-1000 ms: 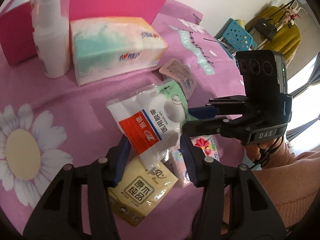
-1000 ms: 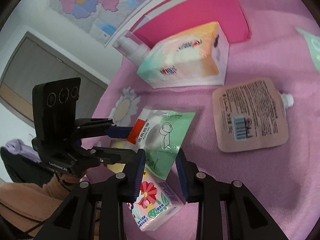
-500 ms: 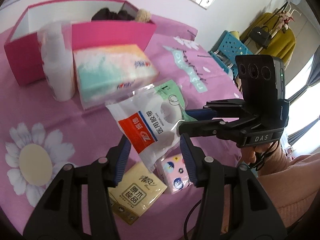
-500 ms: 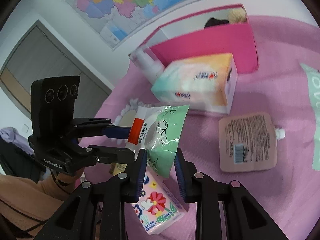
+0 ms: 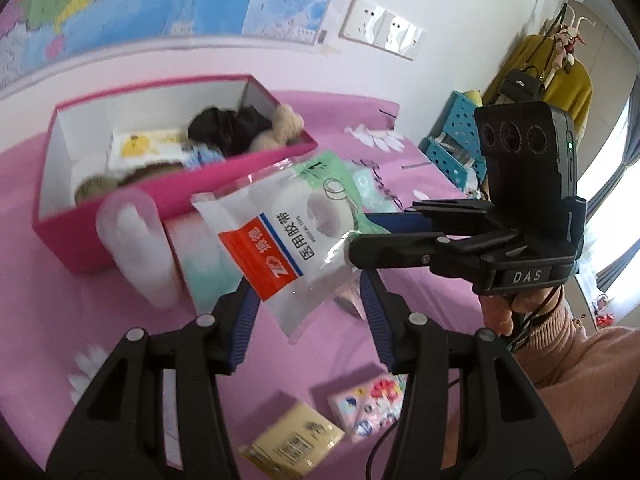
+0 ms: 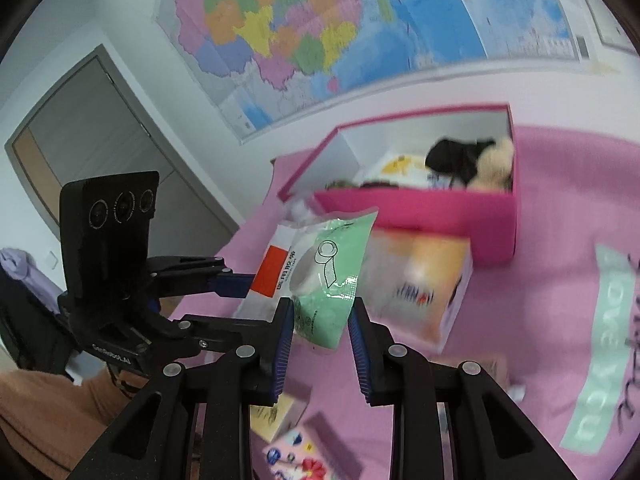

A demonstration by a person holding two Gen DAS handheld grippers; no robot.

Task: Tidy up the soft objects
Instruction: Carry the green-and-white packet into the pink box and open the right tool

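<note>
Hand-held grippers on slanted (corner-down) packet

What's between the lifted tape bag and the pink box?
Both grippers hold the tape bag in the air. The tissue pack and a white bottle stand just in front of the pink box, below the bag. The box's top is open.

Left claw and right claw both clamped, raised, angled downward.

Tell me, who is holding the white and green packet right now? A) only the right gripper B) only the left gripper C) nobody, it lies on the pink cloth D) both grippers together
D: the packet hangs in the air with the left gripper clamping one end and the right gripper clamping the other.
</note>
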